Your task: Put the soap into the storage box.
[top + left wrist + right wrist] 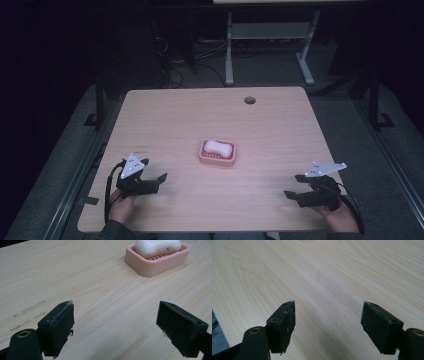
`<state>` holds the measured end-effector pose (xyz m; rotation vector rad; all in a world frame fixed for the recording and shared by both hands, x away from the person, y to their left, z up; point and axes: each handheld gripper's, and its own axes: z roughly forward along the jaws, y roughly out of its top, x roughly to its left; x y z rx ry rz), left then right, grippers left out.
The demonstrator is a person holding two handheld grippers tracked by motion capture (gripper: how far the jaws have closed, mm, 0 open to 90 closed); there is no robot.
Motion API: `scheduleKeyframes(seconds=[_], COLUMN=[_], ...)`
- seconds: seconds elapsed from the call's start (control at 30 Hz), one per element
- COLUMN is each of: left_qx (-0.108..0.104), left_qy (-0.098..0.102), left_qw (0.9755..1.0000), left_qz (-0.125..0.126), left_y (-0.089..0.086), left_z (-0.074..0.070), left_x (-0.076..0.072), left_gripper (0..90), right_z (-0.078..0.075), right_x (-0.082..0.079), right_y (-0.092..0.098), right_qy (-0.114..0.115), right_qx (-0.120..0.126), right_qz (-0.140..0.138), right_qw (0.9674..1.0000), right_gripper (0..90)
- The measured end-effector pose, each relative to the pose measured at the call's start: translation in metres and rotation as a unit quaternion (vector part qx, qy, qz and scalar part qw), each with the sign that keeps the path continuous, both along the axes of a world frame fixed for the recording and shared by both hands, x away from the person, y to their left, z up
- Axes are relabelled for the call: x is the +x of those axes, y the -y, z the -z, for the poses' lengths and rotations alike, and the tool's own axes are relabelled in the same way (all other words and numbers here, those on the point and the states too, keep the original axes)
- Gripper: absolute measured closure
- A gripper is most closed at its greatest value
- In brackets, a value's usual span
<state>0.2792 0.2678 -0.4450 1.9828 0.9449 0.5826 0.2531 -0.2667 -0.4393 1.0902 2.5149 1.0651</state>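
Soap (218, 147) lies in the pink dish (231, 159), both grippers' fingers (60, 322) wide apart, empty

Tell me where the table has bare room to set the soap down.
Bare wood runs between the soap dish and the cable hole, and along both side edges. The near corners are crowded by the open left gripper and right gripper. The soap lies in the dish.

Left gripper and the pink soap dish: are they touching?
Apart. In the left gripper view the open left gripper has bare table between it and the soap dish; the high view shows the same gap.
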Motion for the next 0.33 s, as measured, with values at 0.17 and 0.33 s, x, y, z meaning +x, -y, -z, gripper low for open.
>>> scheduleKeyframes(seconds=[0.17,0.33], left_qx=[0.001,0.005], left_qy=[0.003,0.002], left_qw=[1.0000,1.0000], left_qz=[0.000,0.003], left_y=[0.001,0.001], left_z=[-0.001,-0.001], left_x=[-0.001,-0.001], left_gripper=[14.4,14.4], right_z=[0.000,0.007], right_x=[-0.014,-0.022], right_y=[0.004,0.004], right_qy=[0.016,0.017], right_qx=[0.017,0.021], right_qz=[0.009,0.008], right_qw=[0.9997,0.9996], right_gripper=[25.7,24.0])
